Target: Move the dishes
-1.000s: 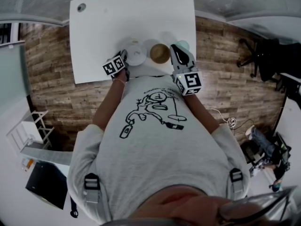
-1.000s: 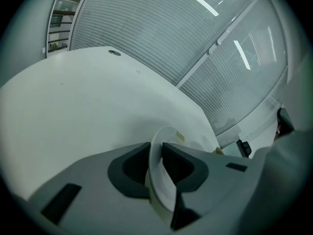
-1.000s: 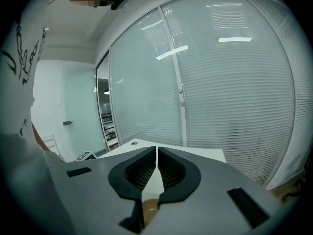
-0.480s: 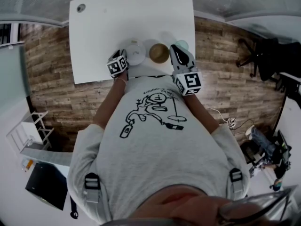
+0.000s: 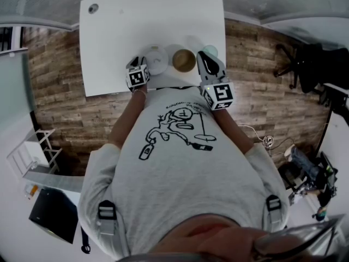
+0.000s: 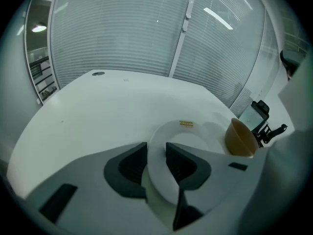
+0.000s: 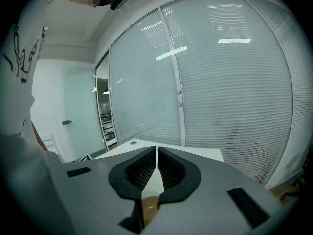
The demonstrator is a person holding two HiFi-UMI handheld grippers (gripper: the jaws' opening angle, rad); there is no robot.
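A white plate [image 5: 156, 61] lies near the front edge of the white table [image 5: 152, 21]. My left gripper [image 5: 143, 64] is at its near rim. In the left gripper view the jaws are shut on that rim, and the plate [image 6: 183, 138] runs out between them over the table [image 6: 98, 111]. A brown bowl [image 5: 184, 60] is just right of the plate and looks tilted [image 6: 239, 138]. My right gripper [image 5: 203, 56] is at its right side. In the right gripper view the jaws [image 7: 156, 168] are nearly together and a brown piece of the bowl [image 7: 149, 208] shows at their base.
A pale green cup [image 5: 211, 52] stands behind the right gripper near the table's right edge. A dark round grommet [image 5: 94, 7] is in the far left corner. Glass walls with blinds are beyond the table, and an office chair [image 5: 305, 64] stands on the wood floor to the right.
My left gripper has shifted slightly right and forward along the plate's rim. The bowl and the right gripper have barely moved.
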